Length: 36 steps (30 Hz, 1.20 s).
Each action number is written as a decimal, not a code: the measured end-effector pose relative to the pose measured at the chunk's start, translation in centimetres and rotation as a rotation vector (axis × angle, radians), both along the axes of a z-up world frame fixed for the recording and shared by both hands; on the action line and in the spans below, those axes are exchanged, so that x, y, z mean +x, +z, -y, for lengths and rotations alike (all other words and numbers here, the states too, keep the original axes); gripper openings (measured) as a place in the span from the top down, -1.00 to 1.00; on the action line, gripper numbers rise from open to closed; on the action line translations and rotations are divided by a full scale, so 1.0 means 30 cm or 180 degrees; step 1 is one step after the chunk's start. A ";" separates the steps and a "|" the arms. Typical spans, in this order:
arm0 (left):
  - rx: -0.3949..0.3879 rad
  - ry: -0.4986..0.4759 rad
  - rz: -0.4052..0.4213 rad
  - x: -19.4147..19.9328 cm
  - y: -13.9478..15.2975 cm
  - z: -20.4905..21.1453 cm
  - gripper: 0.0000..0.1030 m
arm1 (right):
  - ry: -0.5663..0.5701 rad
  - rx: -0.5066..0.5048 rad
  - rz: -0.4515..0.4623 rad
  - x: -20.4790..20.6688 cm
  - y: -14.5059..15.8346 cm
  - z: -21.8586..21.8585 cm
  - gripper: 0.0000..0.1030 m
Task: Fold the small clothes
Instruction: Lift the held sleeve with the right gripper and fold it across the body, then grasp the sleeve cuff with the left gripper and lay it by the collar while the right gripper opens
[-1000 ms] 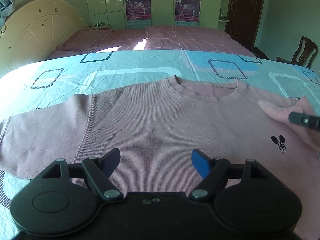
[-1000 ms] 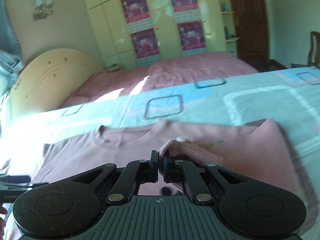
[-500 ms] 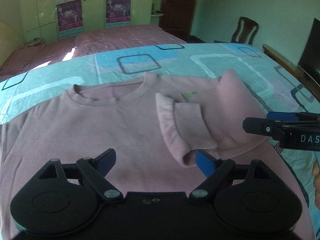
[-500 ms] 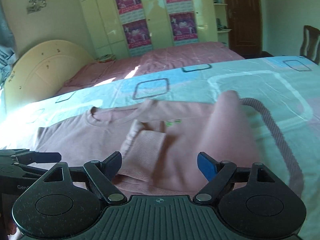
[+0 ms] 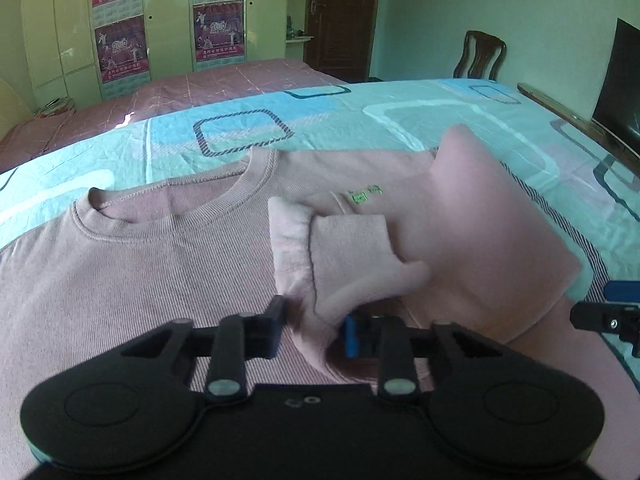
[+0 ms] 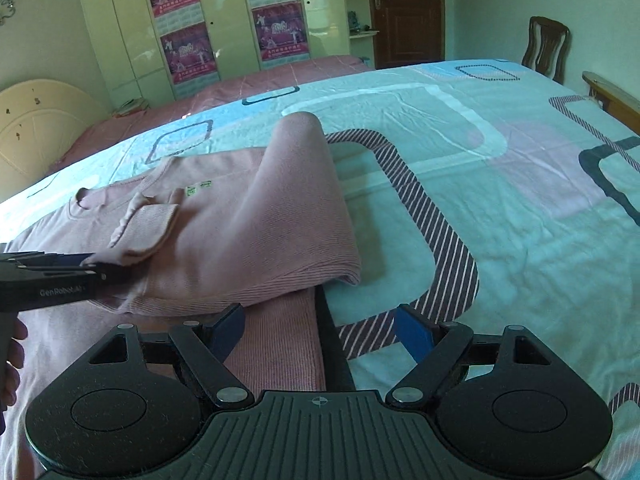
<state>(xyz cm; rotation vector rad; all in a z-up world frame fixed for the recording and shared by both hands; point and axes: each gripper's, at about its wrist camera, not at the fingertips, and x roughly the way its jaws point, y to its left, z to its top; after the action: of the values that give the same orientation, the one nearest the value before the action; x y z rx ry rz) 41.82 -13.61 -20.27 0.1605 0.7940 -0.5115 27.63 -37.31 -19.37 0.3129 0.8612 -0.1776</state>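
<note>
A pink sweater (image 5: 160, 264) lies flat on the bed, neckline away from me. Its right sleeve is folded across the chest, and the ribbed cuff (image 5: 348, 248) points toward me. My left gripper (image 5: 313, 332) is closing, its pads pinching the near end of that cuff. The right wrist view shows the same grip at its left edge, with the left gripper (image 6: 90, 262) holding the cuff (image 6: 148, 228). My right gripper (image 6: 320, 324) stands open low over the sweater's (image 6: 260, 220) right side edge, with only flat fabric and sheet between its fingers. Its tips (image 5: 600, 304) show at the left wrist view's right edge.
The bed has a teal patterned sheet (image 6: 480, 200). A second bed with a pink cover (image 5: 220, 84) lies beyond it, before wardrobes with posters. A wooden chair (image 5: 480, 56), a dark screen (image 5: 620, 80) and a wooden bed rail (image 6: 608, 96) stand to the right. A hand (image 6: 12, 360) holds the left gripper.
The right gripper let go of the sleeve, opened and moved right to the sweater's side edge. The left gripper swung right, came down onto the folded cuff and closed on it.
</note>
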 end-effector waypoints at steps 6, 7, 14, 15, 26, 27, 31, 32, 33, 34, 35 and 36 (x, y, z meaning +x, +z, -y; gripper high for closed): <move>-0.0635 0.0421 0.0133 0.034 0.119 -0.115 0.80 | -0.0025 -0.0078 -0.0039 0.049 -0.028 -0.009 -0.58; -0.0729 0.0480 0.0164 0.037 0.144 -0.139 0.80 | -0.0024 -0.0075 -0.0048 0.055 -0.033 -0.012 -0.58; -0.0981 0.0909 0.0384 0.033 0.234 -0.316 0.80 | 0.0139 -0.0177 -0.0032 0.146 -0.054 -0.067 0.01; -0.0950 0.0956 0.0398 0.029 0.230 -0.334 0.80 | 0.0136 -0.0171 -0.0031 0.163 -0.056 -0.070 0.08; -0.0650 0.1267 -0.0182 0.001 0.064 -0.431 0.76 | 0.0097 -0.0088 -0.0117 0.121 -0.048 -0.043 0.83; -0.0673 0.1299 -0.0247 0.008 0.067 -0.444 0.62 | 0.0146 -0.0056 -0.0131 0.109 -0.037 -0.037 0.82; -0.0815 0.1472 -0.0289 0.021 0.079 -0.505 -0.36 | 0.0177 0.0064 -0.0061 0.057 0.014 -0.016 0.53; -0.0835 0.1519 -0.0262 0.020 0.079 -0.518 -0.38 | 0.0169 0.0067 -0.0016 0.054 0.026 -0.015 0.22; -0.0835 0.1529 -0.0258 0.030 0.083 -0.523 -0.34 | 0.0161 0.0073 0.0041 0.058 0.040 -0.014 -0.04; -0.0850 0.1526 -0.0263 0.024 0.064 -0.530 -0.22 | 0.0163 0.0071 0.0082 0.068 0.046 -0.012 -0.05; -0.0861 0.1537 -0.0290 0.033 0.057 -0.535 -0.09 | 0.0177 0.0061 0.0090 0.096 0.050 -0.010 -0.04; -0.0854 0.1545 -0.0339 0.032 0.038 -0.543 0.27 | 0.0177 0.0065 0.0082 0.130 0.047 -0.006 -0.04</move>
<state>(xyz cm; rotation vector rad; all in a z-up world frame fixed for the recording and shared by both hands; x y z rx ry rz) 42.79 2.68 -19.13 -0.3055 0.8262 -0.1621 31.53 -37.12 -17.95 0.3095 0.8456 -0.1128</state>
